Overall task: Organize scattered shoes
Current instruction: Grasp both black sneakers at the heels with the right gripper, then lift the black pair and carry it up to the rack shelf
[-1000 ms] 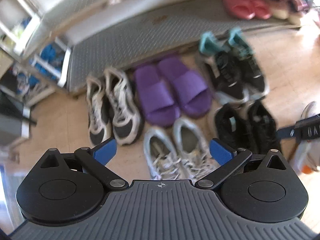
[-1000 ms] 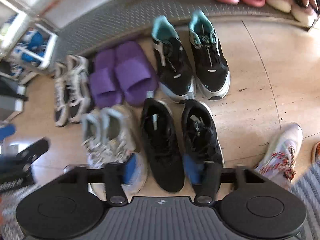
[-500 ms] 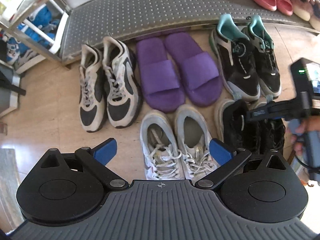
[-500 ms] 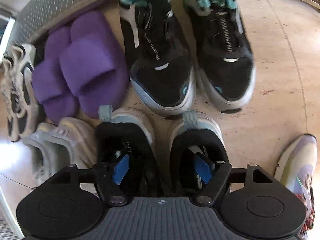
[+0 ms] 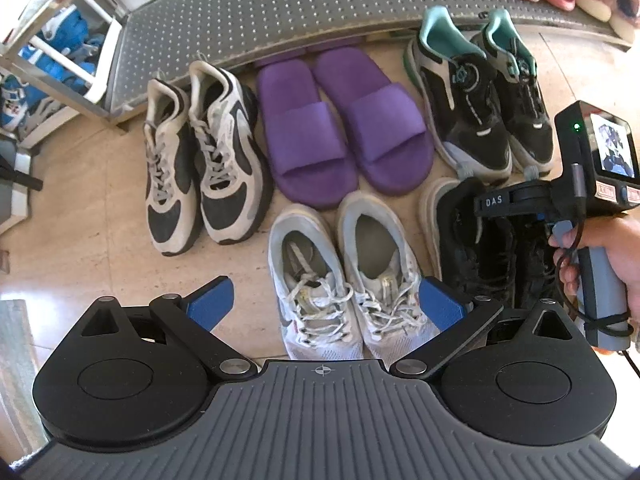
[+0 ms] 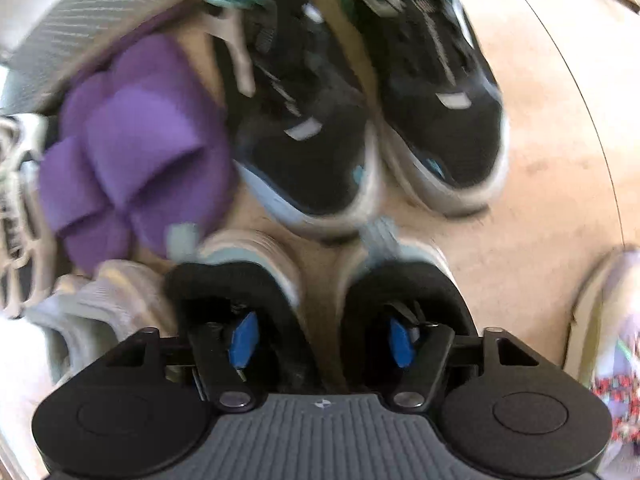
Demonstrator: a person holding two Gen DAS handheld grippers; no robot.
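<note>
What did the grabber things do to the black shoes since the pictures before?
The right gripper dropped down onto the black shoes, one blue finger inside each shoe's opening. Its jaws have just been closing, with the shoes' inner walls between them; a firm grip is not clear. The left gripper stayed open above the white sneakers. The other shoes kept their places.

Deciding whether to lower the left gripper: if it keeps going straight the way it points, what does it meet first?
Most likely the pale grey sneakers: the open left gripper points down over their laced fronts. Depth is unclear.
</note>
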